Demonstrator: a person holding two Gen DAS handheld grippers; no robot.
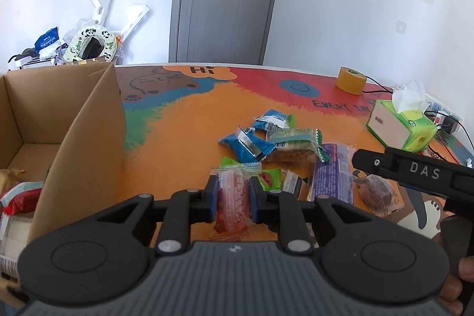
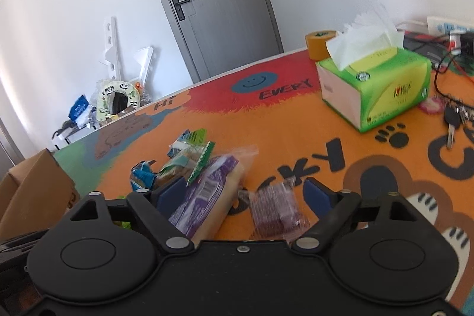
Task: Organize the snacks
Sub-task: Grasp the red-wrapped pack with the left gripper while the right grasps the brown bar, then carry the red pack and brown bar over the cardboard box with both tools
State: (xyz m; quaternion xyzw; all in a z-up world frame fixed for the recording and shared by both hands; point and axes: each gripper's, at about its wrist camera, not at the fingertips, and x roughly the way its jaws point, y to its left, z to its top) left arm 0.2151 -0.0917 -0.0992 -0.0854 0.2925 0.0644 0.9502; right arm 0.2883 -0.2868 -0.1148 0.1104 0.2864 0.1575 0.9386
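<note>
My left gripper [image 1: 232, 185] is shut on a red snack packet [image 1: 232, 197], just above the colourful table mat [image 1: 183, 138]. A cardboard box [image 1: 80, 138] stands open at its left, with a red packet [image 1: 20, 199] and other snacks inside. In front lies a pile: blue packets [image 1: 246, 144], a green-edged cracker packet [image 1: 293, 144], a purple packet [image 1: 331, 176] and a small dark red packet [image 1: 379, 191]. My right gripper [image 2: 245, 193] is open over the mat, with the purple packet [image 2: 207, 191] and the dark red packet [image 2: 275, 209] lying between its fingers, untouched by the pads.
A green tissue box [image 2: 382, 85] sits at the right, a yellow tape roll [image 2: 320, 45] behind it. Keys [image 2: 453, 117] and cables lie at the far right. One of the right gripper's fingers [image 1: 385, 165] reaches in from the right in the left wrist view.
</note>
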